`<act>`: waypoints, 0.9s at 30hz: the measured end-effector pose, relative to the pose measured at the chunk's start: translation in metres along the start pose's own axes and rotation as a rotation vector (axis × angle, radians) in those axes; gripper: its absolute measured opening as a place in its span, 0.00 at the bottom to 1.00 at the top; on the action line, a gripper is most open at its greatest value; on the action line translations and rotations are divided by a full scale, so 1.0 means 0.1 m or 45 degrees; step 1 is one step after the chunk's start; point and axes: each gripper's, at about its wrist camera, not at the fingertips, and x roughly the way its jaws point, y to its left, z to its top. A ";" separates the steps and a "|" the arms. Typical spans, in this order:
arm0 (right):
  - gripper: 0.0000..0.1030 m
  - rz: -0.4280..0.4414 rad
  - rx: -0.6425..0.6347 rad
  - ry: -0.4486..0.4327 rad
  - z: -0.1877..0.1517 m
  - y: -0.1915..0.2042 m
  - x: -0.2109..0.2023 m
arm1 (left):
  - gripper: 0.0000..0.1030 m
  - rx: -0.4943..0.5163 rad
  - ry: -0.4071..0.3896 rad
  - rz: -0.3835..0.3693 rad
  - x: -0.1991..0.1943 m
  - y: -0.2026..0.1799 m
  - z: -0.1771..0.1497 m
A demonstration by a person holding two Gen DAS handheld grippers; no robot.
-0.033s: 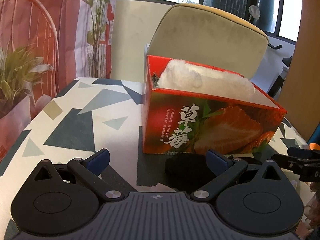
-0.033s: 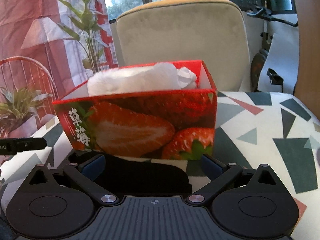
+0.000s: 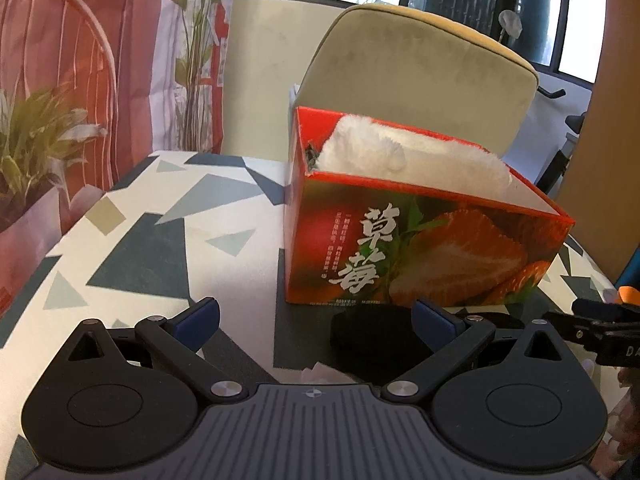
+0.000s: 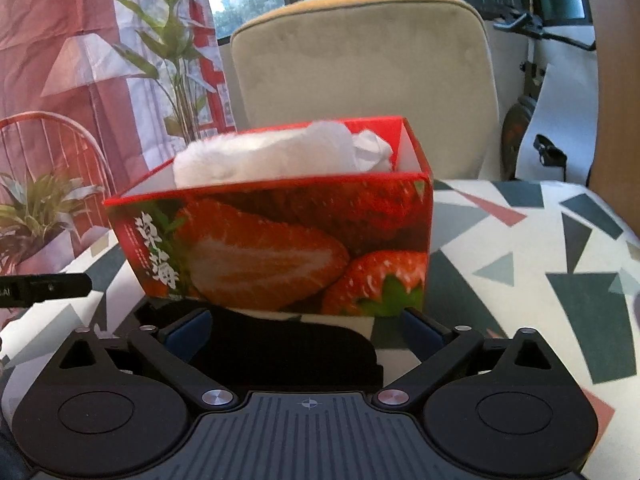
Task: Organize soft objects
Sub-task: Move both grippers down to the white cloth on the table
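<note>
Behind our desk [image 3: 140,248] stands a chair. Both tools gape empty, right tool [image 4: 304,326] closing around the black cloth [image 4: 288,344] at six o'clock below the box [image 4: 280,240]; it may bump it.

A: Where does the box [image 4: 280,240] stand?
B: On the table [image 4: 520,248], before the chair [image 4: 368,80]; the fluffy item [image 4: 272,156] lies in it, a crumpled cloth [image 4: 370,150] at its right end.

A: And nearer the cameras?
B: A dark item [image 4: 288,348] lies on the table just before the box, between the right gripper's [image 4: 306,326] closing, untouching jaws. The left gripper [image 3: 316,316] is to its left, the plants [image 4: 36,216] left of the table.
</note>
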 end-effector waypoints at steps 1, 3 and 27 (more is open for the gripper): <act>0.93 0.000 0.007 0.009 -0.02 -0.02 0.01 | 1.00 -0.004 0.006 -0.004 0.01 0.01 -0.01; 0.92 0.000 0.027 0.023 -0.06 -0.04 0.04 | 0.99 -0.002 0.014 -0.008 0.01 0.01 -0.03; 0.80 -0.017 0.005 0.149 -0.37 0.03 0.00 | 0.67 -0.048 0.191 -0.097 0.23 0.04 -0.37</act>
